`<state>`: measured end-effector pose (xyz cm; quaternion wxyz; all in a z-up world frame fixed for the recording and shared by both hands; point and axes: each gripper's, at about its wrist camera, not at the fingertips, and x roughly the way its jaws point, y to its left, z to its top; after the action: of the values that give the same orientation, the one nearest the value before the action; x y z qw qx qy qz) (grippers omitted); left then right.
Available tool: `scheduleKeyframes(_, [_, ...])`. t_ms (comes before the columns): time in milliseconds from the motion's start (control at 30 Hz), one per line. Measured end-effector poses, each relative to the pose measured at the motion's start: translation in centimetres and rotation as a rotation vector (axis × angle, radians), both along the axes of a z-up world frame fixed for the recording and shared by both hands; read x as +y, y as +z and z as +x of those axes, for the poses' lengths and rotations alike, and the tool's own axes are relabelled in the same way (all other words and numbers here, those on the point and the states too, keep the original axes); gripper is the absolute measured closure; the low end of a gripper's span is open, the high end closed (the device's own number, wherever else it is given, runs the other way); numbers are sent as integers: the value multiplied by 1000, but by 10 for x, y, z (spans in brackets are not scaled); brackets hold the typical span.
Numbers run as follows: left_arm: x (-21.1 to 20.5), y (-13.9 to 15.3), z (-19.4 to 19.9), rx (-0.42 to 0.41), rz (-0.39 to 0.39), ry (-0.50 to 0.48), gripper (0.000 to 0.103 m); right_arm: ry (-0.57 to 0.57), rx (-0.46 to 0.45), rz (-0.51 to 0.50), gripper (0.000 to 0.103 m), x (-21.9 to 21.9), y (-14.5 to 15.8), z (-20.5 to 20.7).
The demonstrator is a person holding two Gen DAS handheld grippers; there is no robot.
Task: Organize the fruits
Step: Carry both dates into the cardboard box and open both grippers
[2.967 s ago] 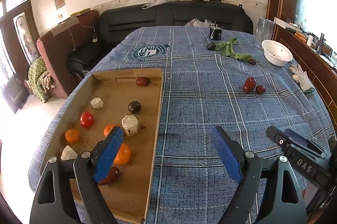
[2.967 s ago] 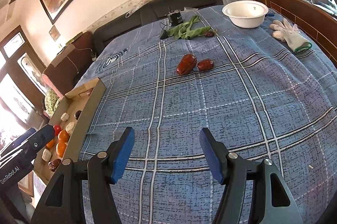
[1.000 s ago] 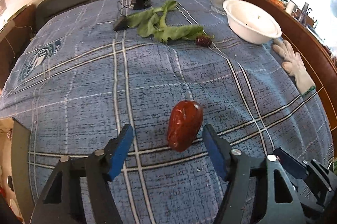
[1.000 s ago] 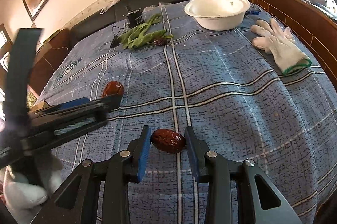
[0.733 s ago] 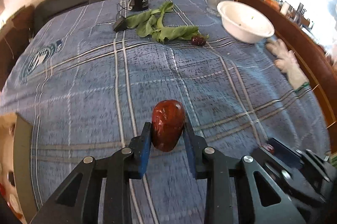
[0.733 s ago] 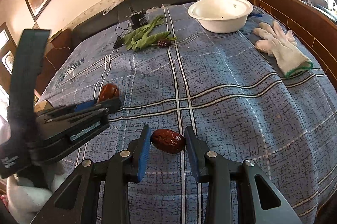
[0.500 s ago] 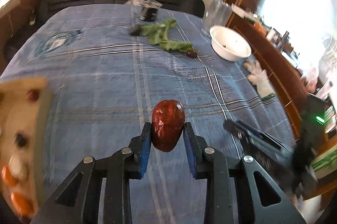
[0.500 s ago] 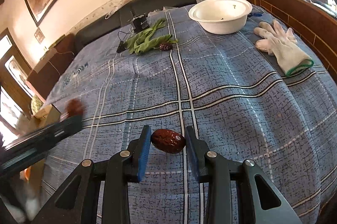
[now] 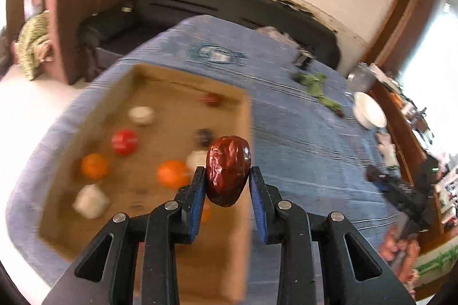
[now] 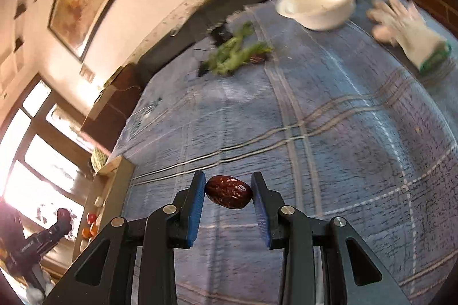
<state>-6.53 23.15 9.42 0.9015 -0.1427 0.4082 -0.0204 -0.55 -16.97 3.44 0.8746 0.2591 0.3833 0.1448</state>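
My left gripper point(image 9: 227, 184) is shut on a large wrinkled red date point(image 9: 228, 169), held upright in the air over the right edge of a shallow cardboard tray point(image 9: 246, 133). The tray holds a red fruit point(image 9: 124, 141), orange fruits point(image 9: 171, 173), white chunks point(image 9: 91, 201) and dark fruits, all blurred. My right gripper point(image 10: 228, 192) is shut on a smaller dark red date point(image 10: 229, 191), lying crosswise between the blue pads above the blue plaid tablecloth point(image 10: 329, 133). The tray point(image 10: 114, 170) lies far left in the right wrist view, with the left gripper point(image 10: 61, 220) beside it.
A white bowl point(image 10: 317, 1), white gloves point(image 10: 406, 30) and green leaves point(image 10: 234, 53) with a small dark fruit lie at the table's far side. A black sofa point(image 9: 229, 10) and a brown armchair stand beyond the table. The right gripper point(image 9: 400, 190) shows at right in the left wrist view.
The left gripper closed on the large date, lifted it and swung left to the tray. The right gripper, holding the smaller date throughout, has tilted and risen slightly.
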Motion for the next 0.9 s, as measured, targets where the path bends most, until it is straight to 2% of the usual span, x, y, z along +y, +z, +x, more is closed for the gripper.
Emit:
scheduleKeyframes(200, [46,-18,-14,37,21,100,74,162,-50,-34,67,78,31,-19])
scheduleKeyframes(333, [54,-28,-19,55,78,119,74,307,-92,-95,67,150,48,-33])
scheduleKeyframes(433, [62,-39,-20,76,73,116,74,415,-113,-146,67,207,54,-42])
scheduleKeyframes(667, [77,-50,-19,80,39,130,74,544,-124,-279,66,289,33,-62])
scheduleKeyframes(767, [75,-52,-16,78,52,126,74,561,-131,-336,66,306,24,-70])
scheduleKeyframes(900, [78,-57,-16,88,13,125,73,571,-140,-399,66,319,13,-77])
